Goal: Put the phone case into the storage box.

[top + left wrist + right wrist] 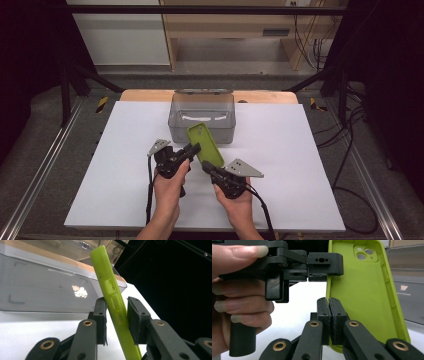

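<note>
White board [280,165] covers the table, with wide bare room to the left, right and near side of the work; a strip of wood shows past its far edge. Near that far edge stands a smoky clear plastic bin [202,120], open-topped, with nothing legible on it in any view. Just in front of the bin, held up off the board, is a lime-green phone case [205,144], its camera end toward the bin and its hollow inner side facing up and right. No brand or writing can be read on it.

From the left, the left gripper [194,149] closes narrow on the case's side wall; the left gripper view shows both pads pressed to the case [113,302] edge, at the moulded button bumps, with the bin wall [45,287] behind. The right gripper [206,167] pinches the near end of the same edge; in the right gripper view its jaws meet on the rim, nearly together, and the case's [359,290] camera cutouts and inner face show plainly, along with the person's left hand [239,290] around the other tool.
</note>
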`<state>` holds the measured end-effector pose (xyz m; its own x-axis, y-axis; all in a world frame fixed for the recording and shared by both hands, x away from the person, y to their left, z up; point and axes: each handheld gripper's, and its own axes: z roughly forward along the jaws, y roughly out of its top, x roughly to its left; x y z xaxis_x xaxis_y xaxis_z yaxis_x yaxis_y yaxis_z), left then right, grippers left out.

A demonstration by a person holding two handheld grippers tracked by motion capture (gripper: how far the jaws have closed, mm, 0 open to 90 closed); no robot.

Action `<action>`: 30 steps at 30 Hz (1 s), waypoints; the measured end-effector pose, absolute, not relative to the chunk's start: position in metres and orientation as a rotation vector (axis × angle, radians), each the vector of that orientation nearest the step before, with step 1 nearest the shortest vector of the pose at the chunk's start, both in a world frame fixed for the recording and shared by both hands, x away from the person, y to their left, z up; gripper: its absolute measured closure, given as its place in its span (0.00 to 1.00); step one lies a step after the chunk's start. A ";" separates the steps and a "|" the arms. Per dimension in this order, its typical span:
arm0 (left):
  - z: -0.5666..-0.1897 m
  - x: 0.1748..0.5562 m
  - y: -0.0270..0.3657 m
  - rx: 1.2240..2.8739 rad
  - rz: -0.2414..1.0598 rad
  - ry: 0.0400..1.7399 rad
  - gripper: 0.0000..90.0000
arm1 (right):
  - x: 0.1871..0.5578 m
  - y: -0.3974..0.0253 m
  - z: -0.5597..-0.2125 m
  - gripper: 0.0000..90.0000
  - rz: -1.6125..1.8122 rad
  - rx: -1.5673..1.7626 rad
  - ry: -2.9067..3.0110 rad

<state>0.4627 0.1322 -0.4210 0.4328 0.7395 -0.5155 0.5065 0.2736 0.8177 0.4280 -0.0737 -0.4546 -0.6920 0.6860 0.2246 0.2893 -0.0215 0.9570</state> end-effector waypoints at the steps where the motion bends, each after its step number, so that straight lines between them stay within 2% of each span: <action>1: -0.421 0.462 0.132 1.375 0.227 1.210 0.78 | 0.428 -0.074 -0.454 0.98 1.768 1.023 1.942; 30: -0.417 0.456 0.131 1.376 0.217 1.200 0.85 | 0.427 -0.070 -0.455 0.98 1.711 0.990 1.982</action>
